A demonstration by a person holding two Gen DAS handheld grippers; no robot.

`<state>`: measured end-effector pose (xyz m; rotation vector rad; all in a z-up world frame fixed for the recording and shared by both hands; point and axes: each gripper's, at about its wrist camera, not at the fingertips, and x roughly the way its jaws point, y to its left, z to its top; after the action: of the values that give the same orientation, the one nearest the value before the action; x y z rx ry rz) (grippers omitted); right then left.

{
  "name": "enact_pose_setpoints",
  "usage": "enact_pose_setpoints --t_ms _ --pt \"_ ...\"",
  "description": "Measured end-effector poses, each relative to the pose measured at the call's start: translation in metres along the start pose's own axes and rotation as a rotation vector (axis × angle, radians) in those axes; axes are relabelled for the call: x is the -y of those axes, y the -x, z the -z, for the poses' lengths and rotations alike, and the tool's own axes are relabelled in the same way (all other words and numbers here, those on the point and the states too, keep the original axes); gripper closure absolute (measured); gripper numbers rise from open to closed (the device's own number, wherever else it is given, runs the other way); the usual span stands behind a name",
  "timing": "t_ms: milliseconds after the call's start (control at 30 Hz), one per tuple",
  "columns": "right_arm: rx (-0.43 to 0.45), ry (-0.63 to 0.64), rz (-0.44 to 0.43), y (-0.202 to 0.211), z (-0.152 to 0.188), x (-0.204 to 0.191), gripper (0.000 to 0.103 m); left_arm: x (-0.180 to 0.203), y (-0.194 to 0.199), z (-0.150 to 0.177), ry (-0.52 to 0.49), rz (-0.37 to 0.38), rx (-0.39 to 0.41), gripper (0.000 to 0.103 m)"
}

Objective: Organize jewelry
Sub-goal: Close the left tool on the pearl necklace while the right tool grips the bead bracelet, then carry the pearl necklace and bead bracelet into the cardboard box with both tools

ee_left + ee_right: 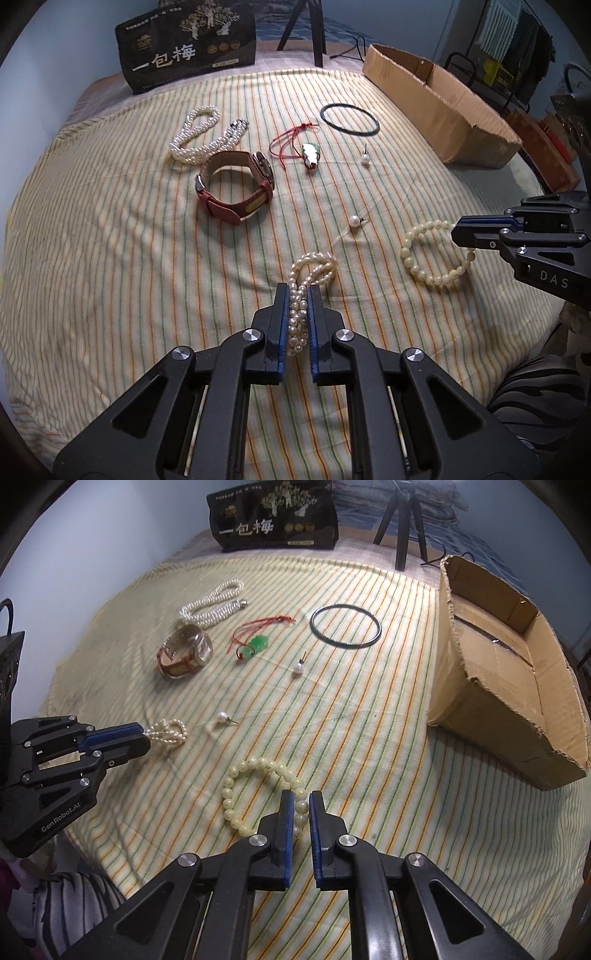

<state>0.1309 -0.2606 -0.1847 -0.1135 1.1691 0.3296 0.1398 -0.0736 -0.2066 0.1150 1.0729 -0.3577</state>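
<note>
So far my left gripper (297, 295) is pinching a small pearl bracelet (312, 267) between its pads, most of the loop lying on the striped cloth (110, 240) toward the near edge of the bed, and my right gripper (302, 801) is pressed onto one side of a cream bead bracelet (258, 794), the rest of that loop resting on the cloth just ahead of it. Between the two, a little farther out, lies a pearl earring (355, 220), with a second pearl earring (365, 158) nearer the middle. Beyond them sit a watch with a red strap (236, 184), a green pendant on red cord (309, 153), a thin dark bangle (350, 120) and, toward the far left, a long pearl necklace (207, 134). A cardboard box (509, 686) stands open along the right edge of the bed; I can see only a small dark item in it, too unclear to name. I judge the task barely begun: two bracelets are gripped but not yet lifted away, and every other piece remains spread on the cloth. A black printed bag (188, 48) stands at the far edge.
</note>
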Motion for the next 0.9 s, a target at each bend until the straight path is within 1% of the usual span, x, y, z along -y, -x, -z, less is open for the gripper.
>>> enact_pose_setpoints --t_ms 67,267,533,900 --pt "0.014 -0.006 -0.003 0.005 0.000 0.000 0.098 0.000 0.006 -0.001 0.002 -0.001 0.012 0.098" --pt "0.056 -0.004 -0.011 0.022 -0.002 -0.003 0.098 -0.005 0.022 -0.002 0.013 0.005 0.042 0.098" --pt "0.113 0.017 0.003 0.049 -0.001 -0.008 0.098 -0.007 0.039 -0.006 0.020 0.005 0.077 0.098" --pt "0.191 -0.001 0.010 0.085 -0.005 0.006 0.098 -0.008 0.071 -0.025 0.020 0.011 0.150 0.098"
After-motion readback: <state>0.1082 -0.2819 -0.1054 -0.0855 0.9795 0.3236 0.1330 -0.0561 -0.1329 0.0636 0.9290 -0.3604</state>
